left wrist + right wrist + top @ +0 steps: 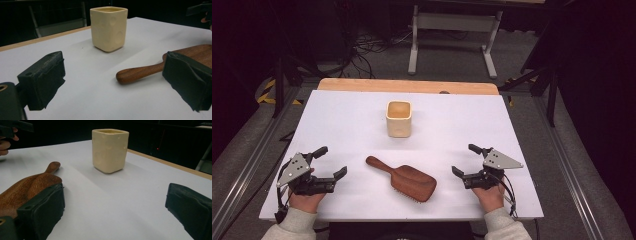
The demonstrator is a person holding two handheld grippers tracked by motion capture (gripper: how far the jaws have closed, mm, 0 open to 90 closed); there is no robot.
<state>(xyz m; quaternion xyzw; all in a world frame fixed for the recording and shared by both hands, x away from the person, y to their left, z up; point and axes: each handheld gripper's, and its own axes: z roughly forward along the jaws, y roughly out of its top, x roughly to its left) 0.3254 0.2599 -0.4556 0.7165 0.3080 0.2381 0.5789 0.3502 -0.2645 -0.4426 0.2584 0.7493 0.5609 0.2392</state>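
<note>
The left gripper [334, 161] has its jaws spread wide and holds nothing; the right gripper [464, 160] is spread just as wide, also with nothing between its jaws. Both rest on the white table [522, 200], 1 at each side. Between them lies a wooden hairbrush [404, 179]. Beyond it, well apart, stands a cream square cup [399, 119], upright.

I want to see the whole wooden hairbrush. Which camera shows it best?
The high view: the hairbrush lies there whole, handle to head, bristles down on the white table. In the left gripper view its handle is clear, but a black jaw covers part of the head. In the right gripper view a jaw hides its near end.
</note>
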